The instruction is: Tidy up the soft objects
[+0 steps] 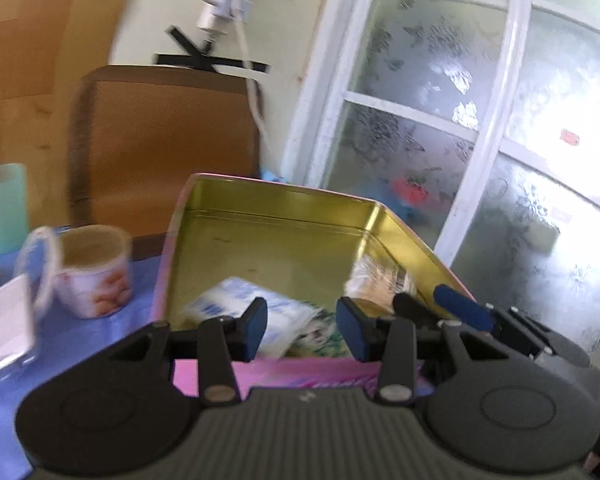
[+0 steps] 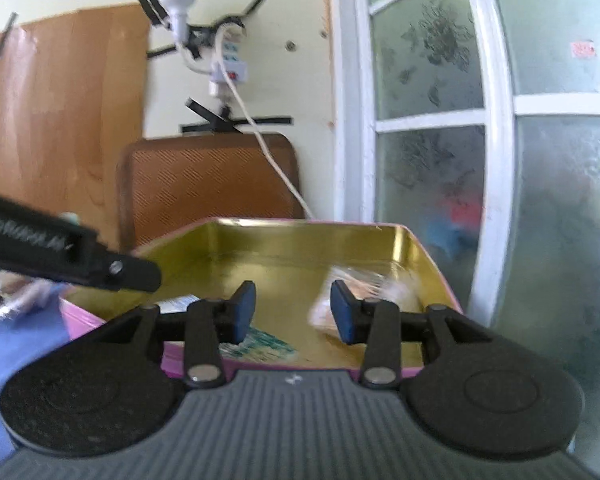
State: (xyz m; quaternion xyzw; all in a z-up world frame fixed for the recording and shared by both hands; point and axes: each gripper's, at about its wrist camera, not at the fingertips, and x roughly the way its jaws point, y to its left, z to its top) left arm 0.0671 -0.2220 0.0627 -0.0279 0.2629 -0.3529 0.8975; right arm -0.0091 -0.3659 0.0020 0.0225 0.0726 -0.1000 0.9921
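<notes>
A pink tin box with a gold inside (image 1: 284, 236) stands on the blue table cover; it also shows in the right wrist view (image 2: 300, 248). In it lie a white and blue soft pack (image 1: 236, 300), a green printed pack (image 1: 320, 340) (image 2: 264, 344) and a clear bag of tan pieces (image 1: 376, 280) (image 2: 364, 296). My left gripper (image 1: 302, 330) is open and empty, just above the box's near wall. My right gripper (image 2: 293, 312) is open and empty over the box's near edge, with the tan bag behind its right finger. The right gripper's tip (image 1: 464, 308) shows at the box's right side.
A white cup with a baby print (image 1: 94, 272), its lid (image 1: 40, 268), a teal tumbler (image 1: 2, 204) and a white packet (image 1: 4, 320) stand left of the box. A brown chair back (image 1: 160, 140) is behind. A frosted window (image 1: 480, 120) is to the right.
</notes>
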